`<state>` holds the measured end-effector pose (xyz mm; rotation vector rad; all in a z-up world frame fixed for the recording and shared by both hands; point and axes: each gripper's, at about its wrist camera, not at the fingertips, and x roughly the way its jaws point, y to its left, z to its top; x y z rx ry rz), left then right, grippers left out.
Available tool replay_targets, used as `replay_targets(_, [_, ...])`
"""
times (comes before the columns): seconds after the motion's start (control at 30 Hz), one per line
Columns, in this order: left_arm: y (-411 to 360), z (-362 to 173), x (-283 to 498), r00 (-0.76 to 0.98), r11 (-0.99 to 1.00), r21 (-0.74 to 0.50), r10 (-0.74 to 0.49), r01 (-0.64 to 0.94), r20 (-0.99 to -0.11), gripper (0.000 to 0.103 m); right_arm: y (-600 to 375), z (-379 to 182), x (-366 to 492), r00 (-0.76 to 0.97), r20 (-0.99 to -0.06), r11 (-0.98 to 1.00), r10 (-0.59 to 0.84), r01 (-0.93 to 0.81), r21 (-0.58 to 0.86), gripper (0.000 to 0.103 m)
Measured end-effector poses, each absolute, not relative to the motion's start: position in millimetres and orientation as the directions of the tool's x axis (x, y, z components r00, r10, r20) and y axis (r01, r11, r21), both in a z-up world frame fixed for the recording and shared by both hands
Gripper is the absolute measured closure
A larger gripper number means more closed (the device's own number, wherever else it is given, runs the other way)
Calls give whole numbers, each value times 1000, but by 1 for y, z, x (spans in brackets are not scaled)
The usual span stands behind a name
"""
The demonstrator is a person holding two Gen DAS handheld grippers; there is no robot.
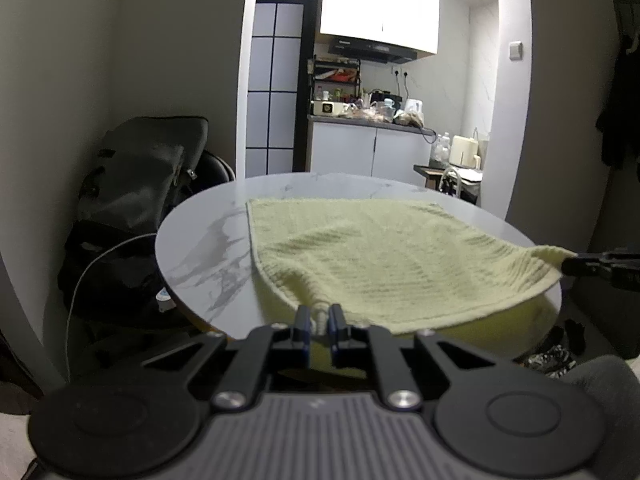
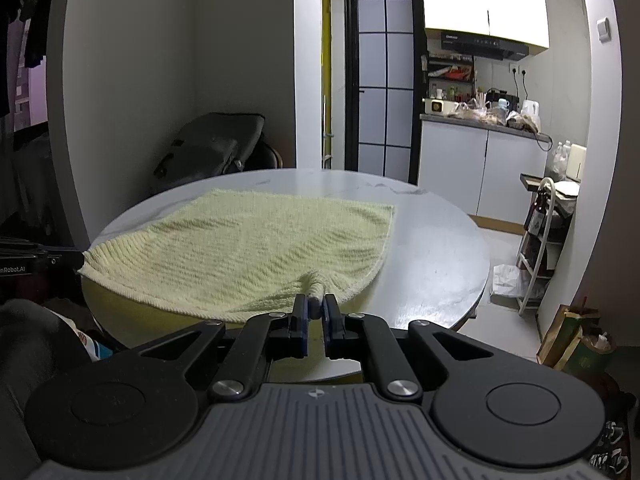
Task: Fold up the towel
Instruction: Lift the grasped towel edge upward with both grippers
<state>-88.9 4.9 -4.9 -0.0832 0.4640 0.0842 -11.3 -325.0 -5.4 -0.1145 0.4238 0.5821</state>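
A pale yellow towel [image 1: 384,252] is spread over a round marble table [image 1: 200,256], its near edge lifted off the top. The left gripper [image 1: 319,314] is closed tight on the towel's near corner at 6 o'clock in its own view. The right gripper [image 2: 315,304] is likewise pinched onto the opposite near corner, a bunched fold being held between its fingers. In the left view the right gripper's tip is seen at 3 o'clock; in the right view the left gripper is seen at 9 o'clock. A dark bag [image 1: 140,172] is seen beyond the table at 10 o'clock.
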Motion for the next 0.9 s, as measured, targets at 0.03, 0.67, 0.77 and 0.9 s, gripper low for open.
replay_targets(0.03, [4,-3,-90,893,993,-60,63,-100,-445,93,-326,-3,-13,755,-412,832,510,-554,14,95])
replay_targets(0.67, [-6,24,-104,921,992,-46,89,-115,-379,102,-342,17,-33,781,-343,837,521,-547,25,95])
replay_targets(0.77, [-4,25,-102,922,992,-47,93,-119,-377,102,-340,18,-32,783,-335,837,524,-547,30,95])
replay_targets(0.9, [-5,17,-101,912,994,-31,80,-101,-402,102,-338,16,-30,784,-341,839,519,-543,29,95])
